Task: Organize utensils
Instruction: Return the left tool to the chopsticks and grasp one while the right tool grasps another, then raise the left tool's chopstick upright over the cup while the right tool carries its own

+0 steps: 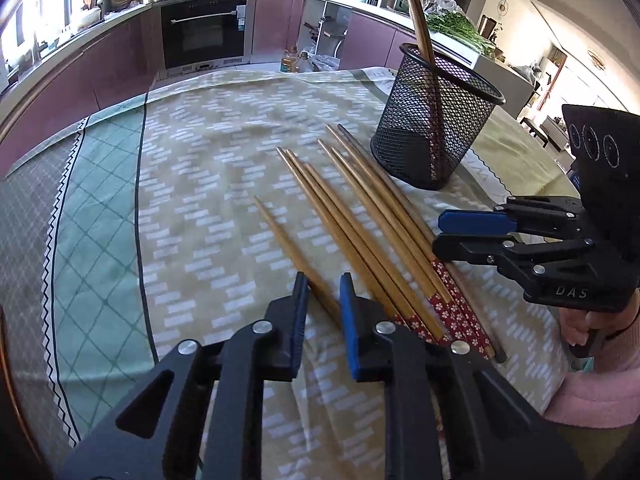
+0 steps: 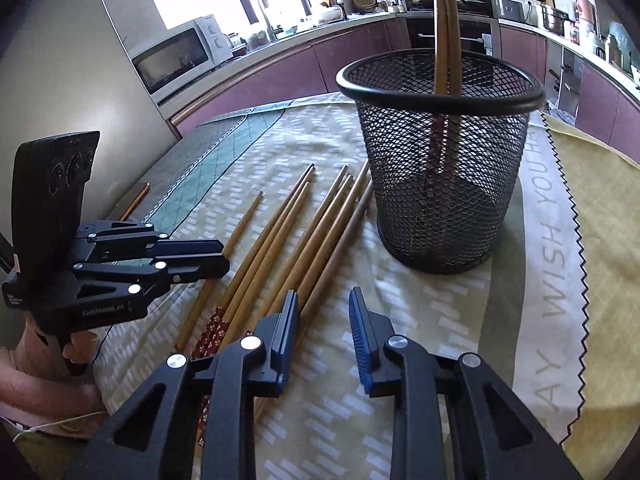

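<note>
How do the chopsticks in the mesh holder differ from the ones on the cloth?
The chopsticks in the mesh holder stand nearly upright, leaning on its rim; the chopsticks on the cloth lie flat beside it. The holder has two, the cloth about eight. Both sets are wooden; some of each have red patterned ends.

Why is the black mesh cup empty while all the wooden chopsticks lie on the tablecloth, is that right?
Not quite: the black mesh cup is not empty. The right wrist view shows two wooden chopsticks already standing in it. The other wooden chopsticks do lie on the patterned tablecloth beside it.
</note>
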The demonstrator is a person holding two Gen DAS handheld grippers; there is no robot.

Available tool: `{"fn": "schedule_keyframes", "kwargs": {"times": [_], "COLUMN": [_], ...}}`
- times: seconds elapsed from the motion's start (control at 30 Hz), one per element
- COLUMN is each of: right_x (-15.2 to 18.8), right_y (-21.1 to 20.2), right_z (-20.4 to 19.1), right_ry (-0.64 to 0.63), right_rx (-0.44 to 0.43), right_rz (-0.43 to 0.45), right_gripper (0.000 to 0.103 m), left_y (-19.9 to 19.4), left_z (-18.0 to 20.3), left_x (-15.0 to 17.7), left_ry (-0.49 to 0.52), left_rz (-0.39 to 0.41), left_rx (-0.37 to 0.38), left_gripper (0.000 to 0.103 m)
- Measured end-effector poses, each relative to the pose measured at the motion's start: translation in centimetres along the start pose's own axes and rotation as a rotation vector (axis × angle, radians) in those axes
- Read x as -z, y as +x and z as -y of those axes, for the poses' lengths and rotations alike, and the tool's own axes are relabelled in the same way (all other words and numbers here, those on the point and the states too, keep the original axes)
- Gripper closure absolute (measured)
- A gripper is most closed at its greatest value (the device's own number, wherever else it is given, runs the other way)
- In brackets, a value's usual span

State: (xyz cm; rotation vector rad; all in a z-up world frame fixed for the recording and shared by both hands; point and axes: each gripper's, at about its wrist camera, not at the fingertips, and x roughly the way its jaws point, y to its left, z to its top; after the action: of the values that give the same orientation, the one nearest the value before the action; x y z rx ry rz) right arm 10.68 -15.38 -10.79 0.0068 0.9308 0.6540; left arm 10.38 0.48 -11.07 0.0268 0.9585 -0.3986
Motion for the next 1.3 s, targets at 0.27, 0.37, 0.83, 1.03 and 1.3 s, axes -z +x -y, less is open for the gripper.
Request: {"fn": "schedule_keyframes", "kwargs": {"times": [0.27,0.37,0.83,1.03,1.3], "right_x": [0.0,-0.2,-1.9,-1.3,-1.1], "right_y": [-0.8,-0.7,1.3,0.5,-0.5], "right_z": [0.5,0.4,0.2,1.7,0.7], "right_ry": [-0.003,-0.016,0.041,0.131,0.073], "right_rx": [0.028,0.046,0.091,0.037,-0.029], "right_rz": [-0.02,-0.024,0.02,0.049,0.038], "right_gripper": [0.081,0.081,0.092,0.097,0.097], "left_y": [0.7,0.7,1.4,0.9,-0.6], "left_z": [-0.3,-0.4,-0.3,-1.0,-0.2], "left_x": [-1.2,-1.2,-1.6,-1.4,-1.0], "left_ry": [-0.011,-0.001,0.012,-0.043,-0.03], "left_rz": [0.009,0.007,0.016,0.037,0.057], "left_rx": [-0.027,-0.05,-0.091,-0.085,0.001], "left_gripper": [0.092,0.087,0.092,0.096,0.096]}}
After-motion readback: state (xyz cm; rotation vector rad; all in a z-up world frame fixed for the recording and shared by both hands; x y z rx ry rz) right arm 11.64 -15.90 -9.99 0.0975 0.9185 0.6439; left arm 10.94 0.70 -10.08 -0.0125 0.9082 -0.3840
